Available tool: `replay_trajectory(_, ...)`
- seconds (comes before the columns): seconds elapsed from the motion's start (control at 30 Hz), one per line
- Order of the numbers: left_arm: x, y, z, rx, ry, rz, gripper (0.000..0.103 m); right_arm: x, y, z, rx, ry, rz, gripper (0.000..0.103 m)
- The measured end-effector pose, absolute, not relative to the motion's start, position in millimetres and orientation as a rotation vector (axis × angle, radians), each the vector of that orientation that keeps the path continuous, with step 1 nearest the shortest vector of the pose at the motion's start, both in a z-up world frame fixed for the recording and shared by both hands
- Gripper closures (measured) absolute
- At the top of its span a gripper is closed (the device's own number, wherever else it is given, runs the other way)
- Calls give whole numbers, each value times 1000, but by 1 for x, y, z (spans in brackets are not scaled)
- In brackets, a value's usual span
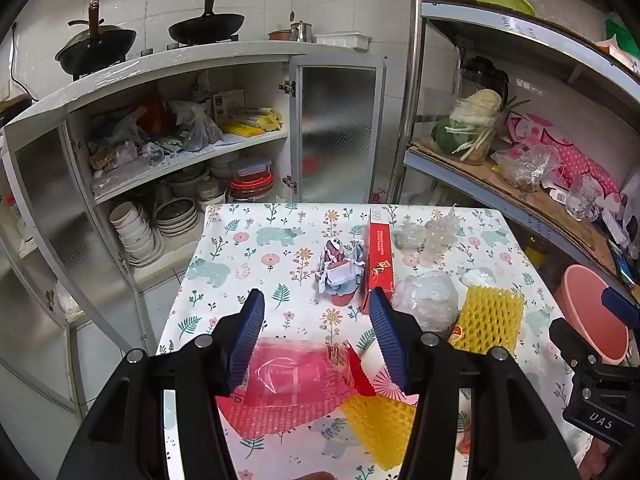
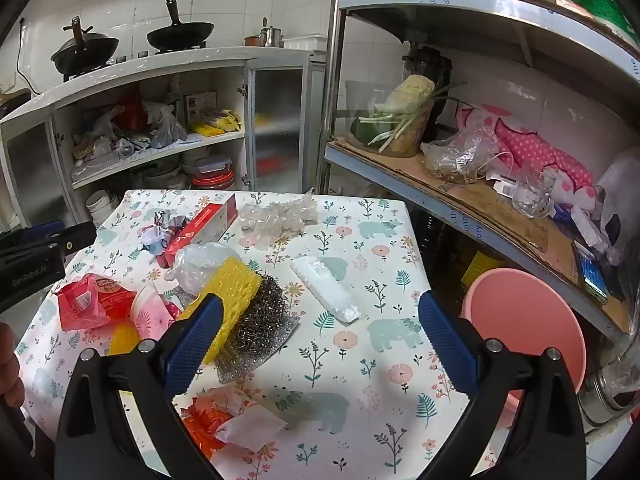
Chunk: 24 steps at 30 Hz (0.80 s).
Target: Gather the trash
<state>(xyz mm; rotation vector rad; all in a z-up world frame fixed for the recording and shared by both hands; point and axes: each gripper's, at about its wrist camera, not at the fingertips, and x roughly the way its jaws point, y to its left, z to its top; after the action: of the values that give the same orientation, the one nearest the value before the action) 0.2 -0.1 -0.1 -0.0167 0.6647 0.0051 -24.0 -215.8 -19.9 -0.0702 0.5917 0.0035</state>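
Trash lies on a floral tablecloth [image 1: 256,248]. My left gripper [image 1: 316,300] is open above a pink plastic wrapper [image 1: 288,376], with a yellow foam net [image 1: 380,420] beside it. Beyond lie crumpled paper [image 1: 340,272], a red box [image 1: 380,256], clear plastic wads [image 1: 428,296] and another yellow foam net [image 1: 490,320]. My right gripper [image 2: 320,308] is open over the table. Near its left finger are a yellow foam net [image 2: 232,292] and a steel scourer [image 2: 260,320]. A white plastic strip [image 2: 324,284] and orange-white paper scraps [image 2: 224,420] also lie there.
A pink basin [image 2: 528,320] stands right of the table under a metal shelf rack [image 2: 440,184]. An open cupboard [image 1: 180,168] with bowls and bags stands behind the table. Woks [image 1: 206,26] sit on the counter above.
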Motion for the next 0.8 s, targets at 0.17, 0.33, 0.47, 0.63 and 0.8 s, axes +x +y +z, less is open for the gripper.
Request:
replay_trajectory(0.17,0,0,0,-19,663,5,49,-24,-216,-20,-67,589,5,5)
replay_trajectory(0.33,0,0,0,-19,662,3,49,-24,-217,-18,-69,585,4,5)
replay_trajectory(0.47,0,0,0,-22,663,4,49,-24,-215,-19,-69,588,3,5)
replay_trajectory(0.63,0,0,0,-22,663,4,49,-24,-216,-19,-70,587,2,5)
replay_trajectory(0.8,0,0,0,-21,663,4,49,-24,-216,-19,-70,586,2,5)
